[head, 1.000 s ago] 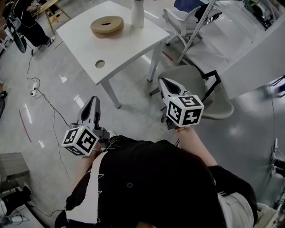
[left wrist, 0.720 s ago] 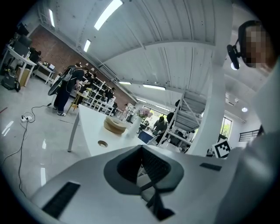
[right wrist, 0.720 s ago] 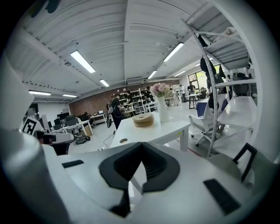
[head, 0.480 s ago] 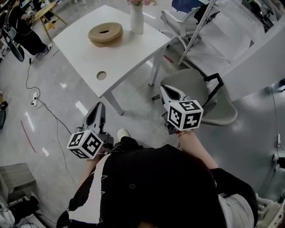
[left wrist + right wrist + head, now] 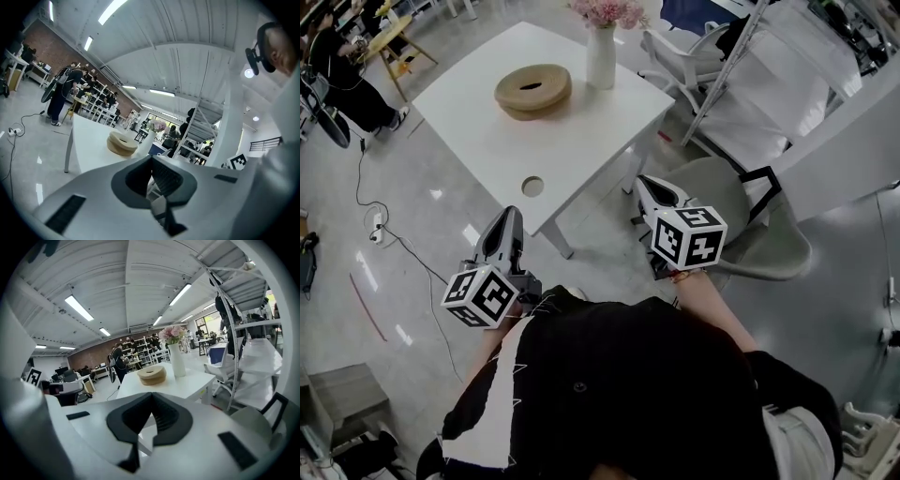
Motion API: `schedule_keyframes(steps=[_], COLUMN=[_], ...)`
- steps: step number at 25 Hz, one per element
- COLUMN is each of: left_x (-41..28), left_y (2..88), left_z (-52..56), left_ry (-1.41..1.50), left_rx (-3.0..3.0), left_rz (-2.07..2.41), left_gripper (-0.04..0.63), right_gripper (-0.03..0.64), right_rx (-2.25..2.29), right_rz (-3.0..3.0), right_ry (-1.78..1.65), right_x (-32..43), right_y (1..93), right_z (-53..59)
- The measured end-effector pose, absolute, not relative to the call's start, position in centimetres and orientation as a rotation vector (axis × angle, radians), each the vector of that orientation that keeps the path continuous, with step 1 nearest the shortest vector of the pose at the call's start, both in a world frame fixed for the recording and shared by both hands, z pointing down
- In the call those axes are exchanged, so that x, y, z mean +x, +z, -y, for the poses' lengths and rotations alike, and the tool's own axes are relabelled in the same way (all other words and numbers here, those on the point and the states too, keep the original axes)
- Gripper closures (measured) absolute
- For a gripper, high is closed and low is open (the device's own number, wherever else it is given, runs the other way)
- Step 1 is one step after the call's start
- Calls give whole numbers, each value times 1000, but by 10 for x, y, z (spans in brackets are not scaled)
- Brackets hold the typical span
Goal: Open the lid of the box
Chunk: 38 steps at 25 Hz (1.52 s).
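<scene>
A round tan box (image 5: 533, 90) with a hole in its top sits on the white table (image 5: 572, 141) ahead of me; it also shows in the left gripper view (image 5: 123, 143) and the right gripper view (image 5: 151, 374). My left gripper (image 5: 508, 215) is held low over the floor, short of the table's near corner, jaws shut and empty (image 5: 151, 160). My right gripper (image 5: 646, 179) hangs over the floor beside the table's right edge, also shut with nothing in it (image 5: 152, 397). Neither gripper touches the box.
A white vase of pink flowers (image 5: 601, 54) stands just right of the box. The table has a round cable hole (image 5: 532, 186). A grey chair (image 5: 750, 220) sits to the right. A cable (image 5: 394, 246) trails on the floor at left; people work at back left.
The table, box and vase have slid lower and closer in the head view, and the vase's flowers have come into sight. Both grippers keep their places, still shut.
</scene>
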<state>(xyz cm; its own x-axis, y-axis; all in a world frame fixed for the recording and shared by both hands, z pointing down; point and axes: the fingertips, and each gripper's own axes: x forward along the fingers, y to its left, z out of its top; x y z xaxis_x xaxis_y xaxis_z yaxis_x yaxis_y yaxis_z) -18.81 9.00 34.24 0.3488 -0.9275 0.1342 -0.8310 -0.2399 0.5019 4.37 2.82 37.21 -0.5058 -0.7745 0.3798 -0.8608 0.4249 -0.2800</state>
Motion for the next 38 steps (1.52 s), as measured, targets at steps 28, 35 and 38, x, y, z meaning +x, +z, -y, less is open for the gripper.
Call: schedule_keyframes(steps=[28,35,38], left_x=[-254,-225,-216], left_y=[378,384,385], left_z=[0,38,57], left_ry=[-230,-218,-212], left_rx=[2109,2097,2079], left_rz=[1457,1461,1470], left_gripper=[586,586,586], right_gripper=[612,612,612], right_rx=[1440,1377,1344], right_rz=[2434,2450,2463], right_ry=[785,830,835], right_x=[-37,-21,-17], right_y=[406,419,418], right_z=[49,86,111])
